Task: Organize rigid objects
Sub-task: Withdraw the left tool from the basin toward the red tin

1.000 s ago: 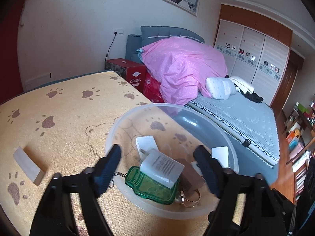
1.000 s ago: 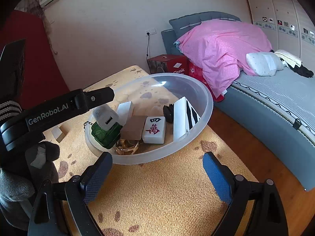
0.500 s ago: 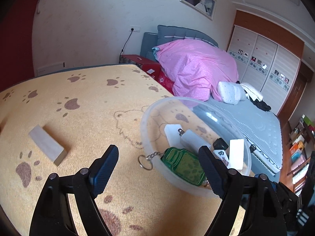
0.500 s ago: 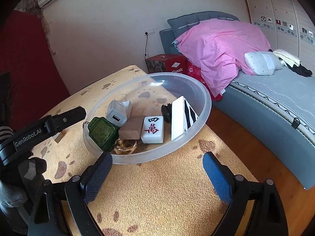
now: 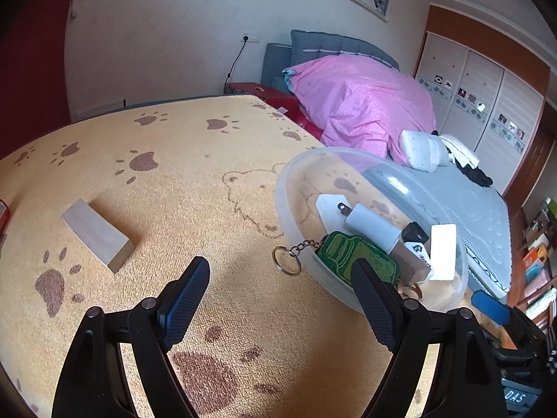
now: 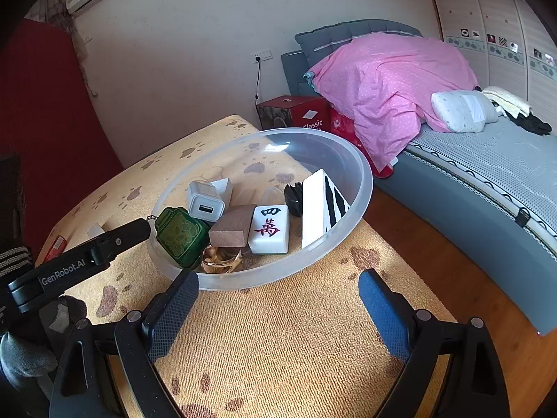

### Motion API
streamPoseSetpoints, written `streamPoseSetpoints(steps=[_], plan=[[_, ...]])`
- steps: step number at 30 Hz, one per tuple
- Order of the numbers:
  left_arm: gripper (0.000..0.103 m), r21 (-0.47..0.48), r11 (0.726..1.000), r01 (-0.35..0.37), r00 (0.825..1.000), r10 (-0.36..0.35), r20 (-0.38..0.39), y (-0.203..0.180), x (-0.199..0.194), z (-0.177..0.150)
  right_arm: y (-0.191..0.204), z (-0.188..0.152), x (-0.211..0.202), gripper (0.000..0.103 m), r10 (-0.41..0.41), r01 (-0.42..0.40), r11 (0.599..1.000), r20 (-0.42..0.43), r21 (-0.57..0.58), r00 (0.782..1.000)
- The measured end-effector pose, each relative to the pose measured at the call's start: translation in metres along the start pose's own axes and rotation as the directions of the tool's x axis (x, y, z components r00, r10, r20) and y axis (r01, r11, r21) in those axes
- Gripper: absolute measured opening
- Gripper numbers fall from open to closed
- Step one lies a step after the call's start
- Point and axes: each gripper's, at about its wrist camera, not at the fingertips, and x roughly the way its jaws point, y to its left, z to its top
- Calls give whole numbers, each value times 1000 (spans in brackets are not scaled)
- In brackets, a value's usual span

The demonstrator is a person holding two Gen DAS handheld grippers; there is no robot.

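You're pulling the left gripper (image 5: 280, 291) back from the clear round plastic bowl (image 5: 296, 216), fingers spread wide and empty, now that the white USB charger block (image 5: 370, 224) is lying inside instead of hanging over it. Through the left camera, the pale wooden rectangular block (image 5: 97, 235) is coming into line, lying alone on the yellow paw-print cloth (image 5: 174, 181), well apart from the bowl; I'd call it next. The green jar-shaped keychain (image 5: 358, 256) is dangling its ring over the rim. Through the right camera, the right gripper (image 6: 278, 299) is hovering wide apart, holding nothing, just before the bowl, where the white mahjong tile (image 6: 269, 228) is sitting.
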Motion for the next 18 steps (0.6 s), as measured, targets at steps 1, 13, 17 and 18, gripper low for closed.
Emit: streamPoseSetpoints(steps=[1,13,17,18], plan=[[84,-7,1000,-2,1000,2,-9,1,3,0,0,0,0,96,0,0,1000,0,0,1000],[84,-10,997,-73,997,72,-26,2,23,12,1,0,0,96,-1,1,1000,-2,0,1000],[84,-22,998,-64,998,63,-24,6,20,11,0,-1,0,96,-3,3,1000,-3,0,1000],[84,-26,998,-64,998,63,-21,6,19,11,0,-1,0,96,-6,6,1000,-2,-1,1000]])
